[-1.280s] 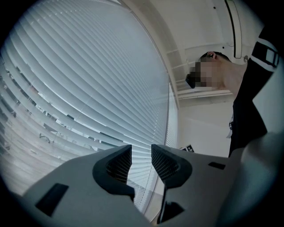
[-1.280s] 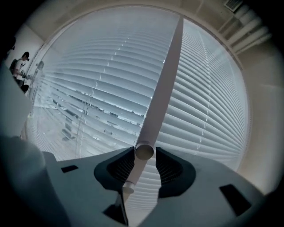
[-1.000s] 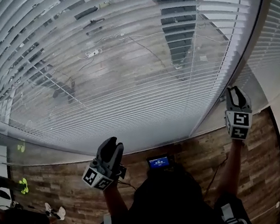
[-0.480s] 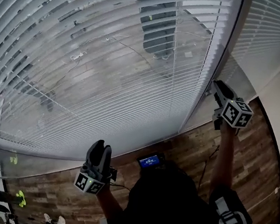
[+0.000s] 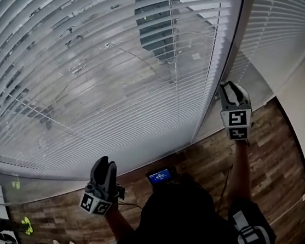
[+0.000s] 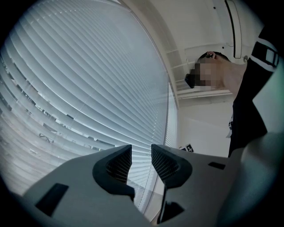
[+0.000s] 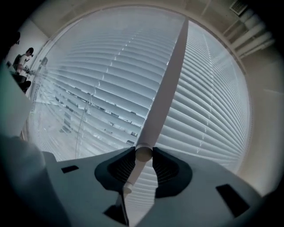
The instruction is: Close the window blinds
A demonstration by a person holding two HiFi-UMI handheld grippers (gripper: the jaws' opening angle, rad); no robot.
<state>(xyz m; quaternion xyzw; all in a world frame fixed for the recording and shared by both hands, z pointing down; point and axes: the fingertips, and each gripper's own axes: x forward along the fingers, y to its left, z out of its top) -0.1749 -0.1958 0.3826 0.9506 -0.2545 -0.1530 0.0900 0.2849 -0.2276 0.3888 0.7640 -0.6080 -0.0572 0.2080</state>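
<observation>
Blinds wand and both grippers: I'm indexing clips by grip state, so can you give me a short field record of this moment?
scene: window blinds, slats tilted partly open, outdoors showing through
tilt wand: white rod hanging between two blind panels
right gripper: jaws closed on the wand's lower end
left gripper: jaws apart, nothing between them, held low in front of the blinds
floor: wood planks
task state: blinds not yet closed
</observation>
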